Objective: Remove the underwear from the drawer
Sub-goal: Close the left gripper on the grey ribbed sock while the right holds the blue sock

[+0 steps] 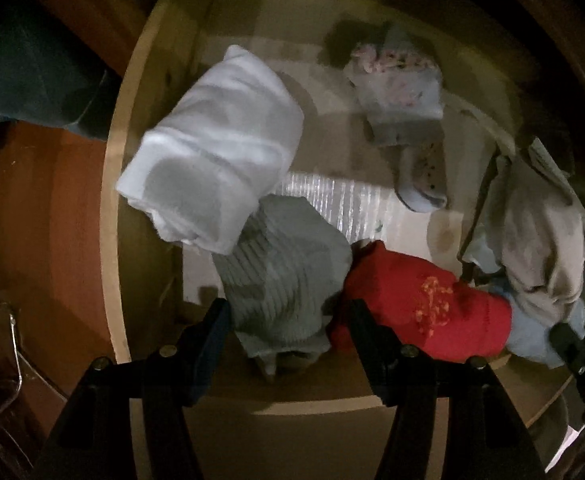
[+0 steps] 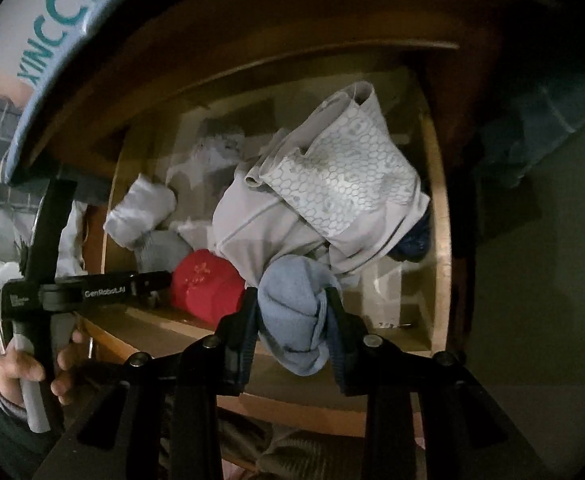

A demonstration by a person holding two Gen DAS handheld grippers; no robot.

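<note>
The right hand-held gripper is clamped on a light blue bundle at lower centre of the right wrist view, with grey underwear draped above it, its long axis running toward the upper right. The open wooden drawer holds a white roll, a grey ribbed roll and a red roll. The left hand-held gripper stands apart, straddling the grey ribbed roll.

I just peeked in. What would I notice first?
Probably the bright red rolled cloth near the wooden drawer's front edge. Next, the right gripper squeezing a light blue knitted bundle, and the open left gripper above a grey ribbed roll.
</note>
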